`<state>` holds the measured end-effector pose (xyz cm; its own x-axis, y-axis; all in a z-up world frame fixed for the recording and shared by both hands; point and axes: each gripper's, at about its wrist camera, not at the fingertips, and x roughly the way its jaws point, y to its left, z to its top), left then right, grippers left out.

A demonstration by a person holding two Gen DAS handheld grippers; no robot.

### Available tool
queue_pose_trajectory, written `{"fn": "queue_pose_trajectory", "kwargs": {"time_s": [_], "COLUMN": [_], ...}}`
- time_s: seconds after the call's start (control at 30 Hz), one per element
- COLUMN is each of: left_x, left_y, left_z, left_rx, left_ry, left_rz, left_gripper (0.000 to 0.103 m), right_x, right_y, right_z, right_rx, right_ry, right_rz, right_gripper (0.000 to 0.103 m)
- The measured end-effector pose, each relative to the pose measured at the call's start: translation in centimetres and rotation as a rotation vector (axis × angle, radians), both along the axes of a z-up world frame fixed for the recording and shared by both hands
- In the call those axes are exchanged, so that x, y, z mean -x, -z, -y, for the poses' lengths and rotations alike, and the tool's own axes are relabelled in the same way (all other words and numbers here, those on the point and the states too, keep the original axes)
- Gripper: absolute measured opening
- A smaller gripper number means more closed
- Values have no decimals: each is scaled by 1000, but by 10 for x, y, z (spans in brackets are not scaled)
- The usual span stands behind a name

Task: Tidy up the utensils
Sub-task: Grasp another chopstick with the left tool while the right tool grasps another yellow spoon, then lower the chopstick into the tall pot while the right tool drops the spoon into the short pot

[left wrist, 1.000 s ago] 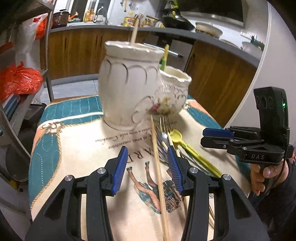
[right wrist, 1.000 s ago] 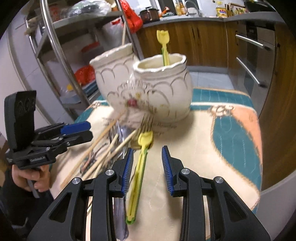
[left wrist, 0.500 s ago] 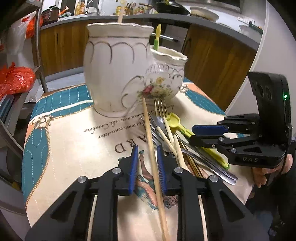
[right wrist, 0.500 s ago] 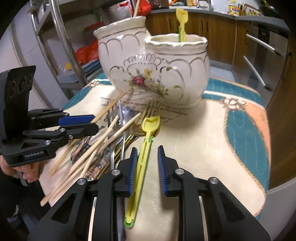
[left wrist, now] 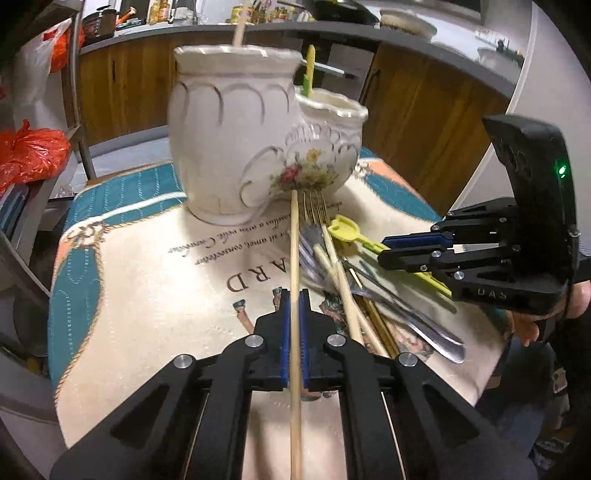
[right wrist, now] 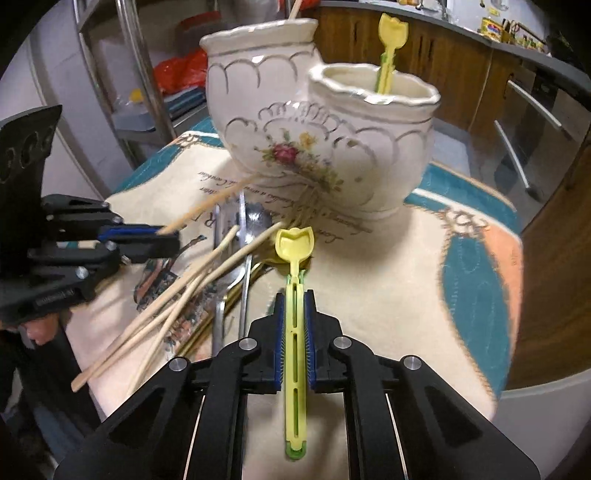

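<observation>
My left gripper [left wrist: 294, 295] is shut on a wooden chopstick [left wrist: 294, 243] whose tip points at the base of the cream ceramic double holder [left wrist: 236, 147]. My right gripper [right wrist: 294, 295] is shut on the handle of a yellow plastic spoon [right wrist: 294, 245] in front of the holder [right wrist: 325, 147]. The tall pot holds one chopstick [left wrist: 239, 29]; the low pot holds a yellow utensil [right wrist: 388, 48]. A pile of chopsticks, forks and spoons [left wrist: 354, 280] lies on the cloth between the grippers; it also shows in the right wrist view [right wrist: 221, 266].
A printed cloth with teal and peach border [left wrist: 122, 280] covers the small table. A metal rack with orange bags [left wrist: 29, 155] stands to the left. Wooden kitchen cabinets [left wrist: 424, 110] are behind. The table edge [right wrist: 517, 391] is near on the right.
Both grippers closed from open: the left onto the chopstick, the right onto the yellow spoon. Both have moved slightly closer to the holder.
</observation>
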<state>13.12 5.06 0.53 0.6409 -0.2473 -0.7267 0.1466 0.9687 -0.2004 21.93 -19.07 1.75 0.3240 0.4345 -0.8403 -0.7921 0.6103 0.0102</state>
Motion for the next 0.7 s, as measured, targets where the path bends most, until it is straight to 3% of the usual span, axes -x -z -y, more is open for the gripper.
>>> {"fn": "queue_pose_trajectory", "kwargs": {"time_s": [0.4,0.5,0.7], "left_x": [14,16,23], "left_y": [-16,-21,-40], "left_z": [-11,-20,-29], "left_rx": [-17,1,16], "left_ry": [-28,-40,-74], "left_rz": [29,43,144], "left_gripper": [4,4,4], "right_x": [-2,-2,-7], "right_y": [-17,-26,-55], "right_z": [23,29,47], "right_rx": [-103,-158,-360], "right_ry": [32,38,72], "right_rz": [-15,-2,37], "right_gripper": [10,10,10]}}
